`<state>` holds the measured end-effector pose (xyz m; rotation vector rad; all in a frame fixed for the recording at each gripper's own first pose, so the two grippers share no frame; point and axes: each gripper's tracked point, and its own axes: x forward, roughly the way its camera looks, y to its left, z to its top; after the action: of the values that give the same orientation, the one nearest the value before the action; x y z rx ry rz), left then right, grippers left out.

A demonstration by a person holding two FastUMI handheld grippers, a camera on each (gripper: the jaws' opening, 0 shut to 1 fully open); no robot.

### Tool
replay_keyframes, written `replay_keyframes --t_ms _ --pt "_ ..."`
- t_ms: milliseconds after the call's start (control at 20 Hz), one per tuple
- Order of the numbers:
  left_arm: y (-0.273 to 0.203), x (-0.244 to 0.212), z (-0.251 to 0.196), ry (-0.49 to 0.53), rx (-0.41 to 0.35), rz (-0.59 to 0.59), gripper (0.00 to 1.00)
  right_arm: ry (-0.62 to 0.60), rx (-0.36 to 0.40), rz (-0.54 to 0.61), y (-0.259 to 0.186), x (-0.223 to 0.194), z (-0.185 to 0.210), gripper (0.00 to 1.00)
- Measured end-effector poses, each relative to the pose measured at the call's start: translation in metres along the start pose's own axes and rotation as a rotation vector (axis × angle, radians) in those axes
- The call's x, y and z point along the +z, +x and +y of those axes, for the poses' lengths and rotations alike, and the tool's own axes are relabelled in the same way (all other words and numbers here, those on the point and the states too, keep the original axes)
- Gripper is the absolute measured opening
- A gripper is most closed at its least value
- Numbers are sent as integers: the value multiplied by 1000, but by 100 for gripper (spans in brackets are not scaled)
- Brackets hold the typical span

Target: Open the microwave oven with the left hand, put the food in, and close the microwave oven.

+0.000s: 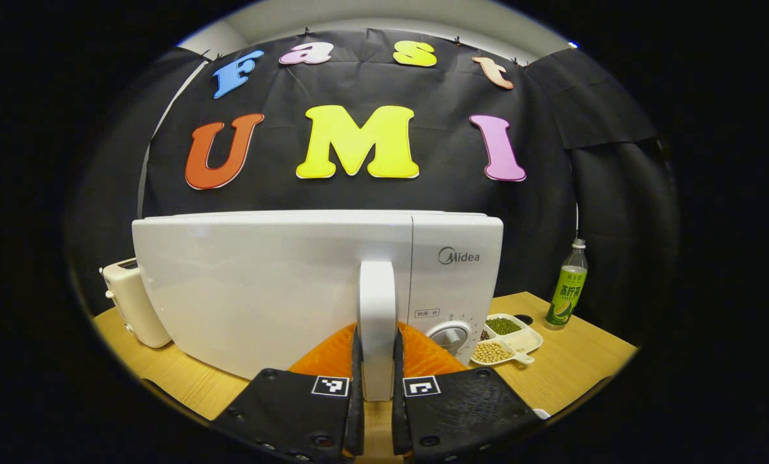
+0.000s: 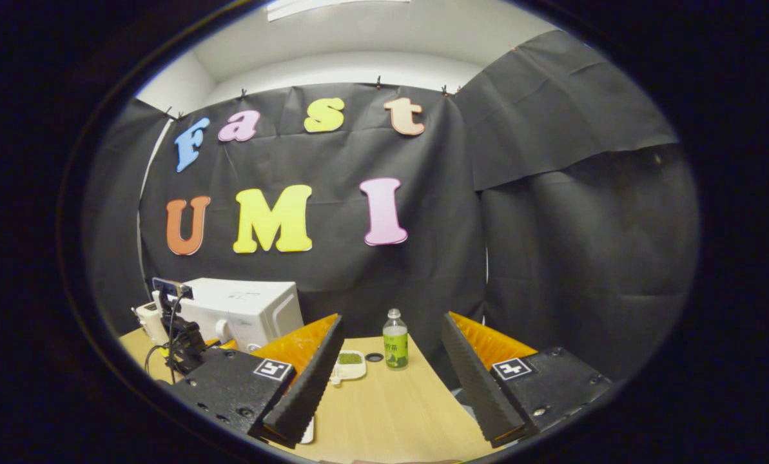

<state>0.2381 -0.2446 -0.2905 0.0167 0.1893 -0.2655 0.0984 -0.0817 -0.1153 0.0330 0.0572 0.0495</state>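
Closest to the lens in the left gripper view, the left tongs are clamped on the upright white door handle of the microwave, 1 finger pressed to each side of it. Going left to right along the bench: a cream toaster sits just beside the oven's left end, then the oven itself with its door looking shut or barely cracked, then the control dial, then a divided dish of food holding beans, and a green-labelled bottle farthest right.

In the right gripper view the right tongs hang wide open over the bench and hold nothing, well apart from the dish.

By my reading, the task is at its 1st step: the handle is gripped, while pulling the door open, loading the food and closing all remain.
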Motion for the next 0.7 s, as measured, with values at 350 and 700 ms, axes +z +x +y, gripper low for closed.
replay_keyframes --t_ms 350,700 --pt "-14 1 -2 20 -22 -12 16 -11 -26 -24 -12 11 -1 98" --pt "3 3 0 11 -11 -14 16 -17 -20 -51 -24 13 2 98"
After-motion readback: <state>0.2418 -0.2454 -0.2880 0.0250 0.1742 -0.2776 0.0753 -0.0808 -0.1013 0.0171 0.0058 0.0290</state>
